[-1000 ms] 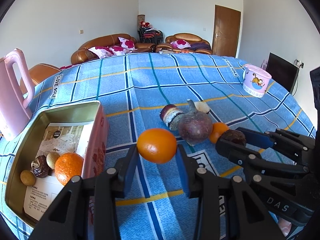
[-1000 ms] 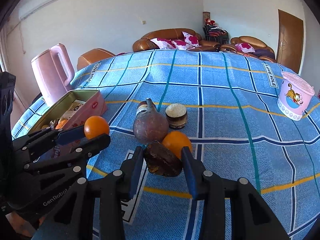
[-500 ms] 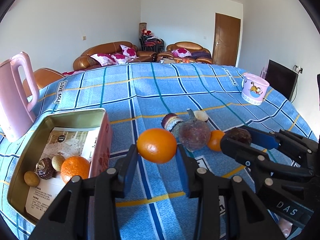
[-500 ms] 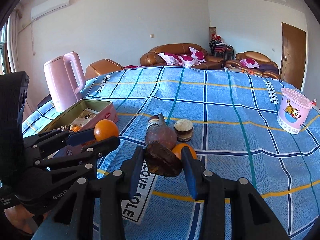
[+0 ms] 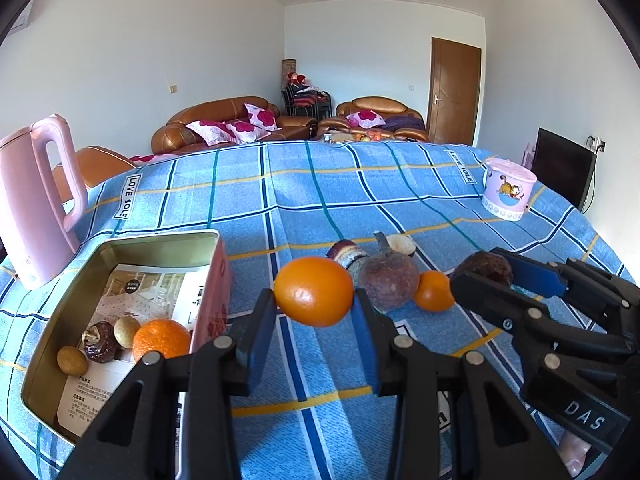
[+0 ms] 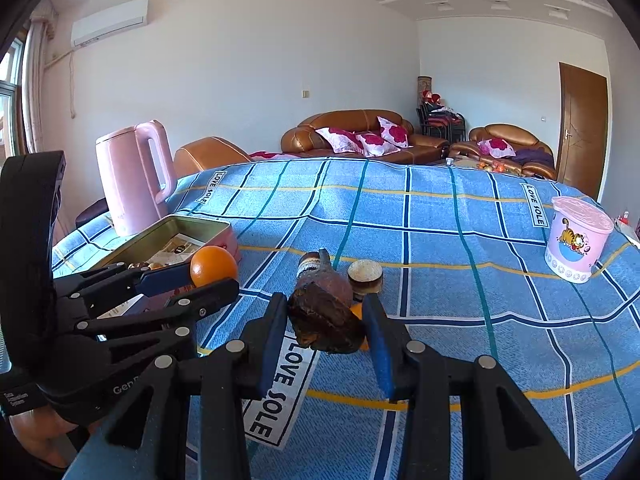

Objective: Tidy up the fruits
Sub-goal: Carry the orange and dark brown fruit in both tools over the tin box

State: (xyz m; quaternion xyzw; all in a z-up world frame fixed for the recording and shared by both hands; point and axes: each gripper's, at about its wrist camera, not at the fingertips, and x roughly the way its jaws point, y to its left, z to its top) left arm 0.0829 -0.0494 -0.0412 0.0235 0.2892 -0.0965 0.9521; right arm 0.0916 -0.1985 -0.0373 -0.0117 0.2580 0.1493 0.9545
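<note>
- The left gripper (image 5: 314,312) pinches a bright orange (image 5: 314,297) between its blue pads, lifted clear of the blue checked cloth (image 5: 360,184) that covers the table.
- The right gripper (image 6: 326,332) is clamped on a dark brown, wrinkled fruit (image 6: 324,326), also held above the cloth; in the left wrist view it shows at the right edge, with the same dark fruit at its tip.
- To the left lies an open pink tin (image 5: 210,280), its lid off. Inside, on a printed paper sheet, sit another orange (image 5: 160,338), a dark wrinkled fruit and two small tan round fruits (all gathered in the near corner).
- On the cloth between the two grippers rest a large purplish-brown fruit with a stem (image 5: 388,280), a smaller orange (image 5: 434,291) touching it, and two small round cakes just behind.
- A pink kettle (image 5: 36,208) stands beyond the tin at the far left.
- A pink cartoon-printed cup (image 5: 506,190) stands well apart at the far right.
- Brown leather sofas and a wooden door fill the room behind.
</note>
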